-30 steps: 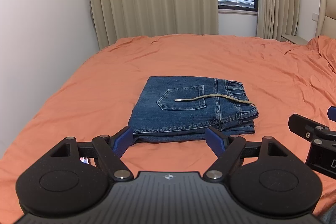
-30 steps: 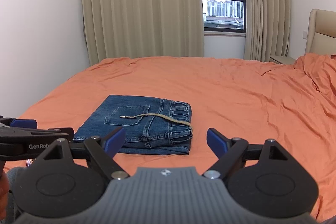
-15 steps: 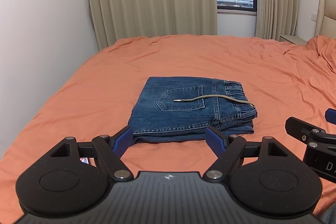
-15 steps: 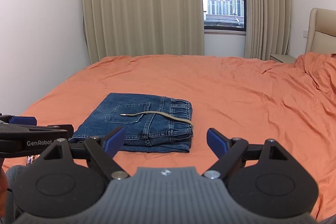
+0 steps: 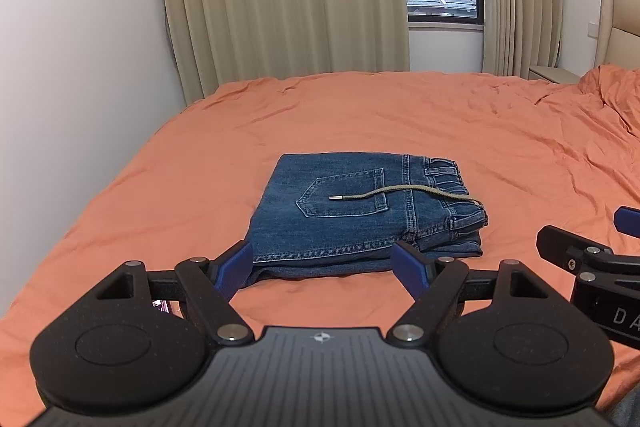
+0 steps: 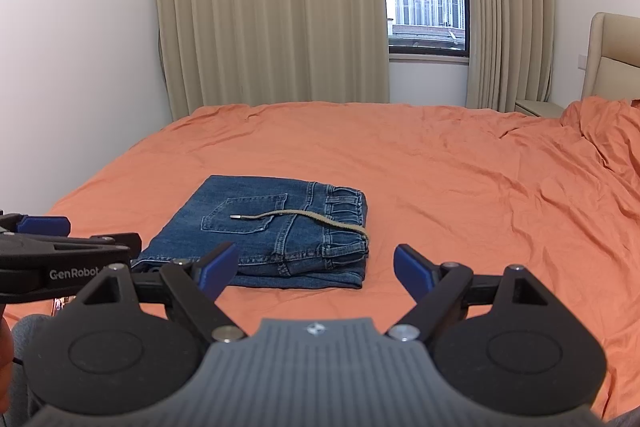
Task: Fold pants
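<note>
The jeans (image 5: 368, 211) lie folded into a compact rectangle on the orange bed (image 5: 440, 115), back pocket up, with the drawstring (image 5: 400, 193) trailing across the top. The left gripper (image 5: 322, 265) is spread wide and holds nothing; the right gripper (image 6: 316, 269) likewise stands spread and empty, both clear of the cloth. Judgement: folding appears finished, with only a tidy of the loose cord or a withdrawal left. Legible writing: "GenRobot" on the left gripper's side in the right wrist view; "DA", cut off, on the right gripper's body in the left wrist view.
</note>
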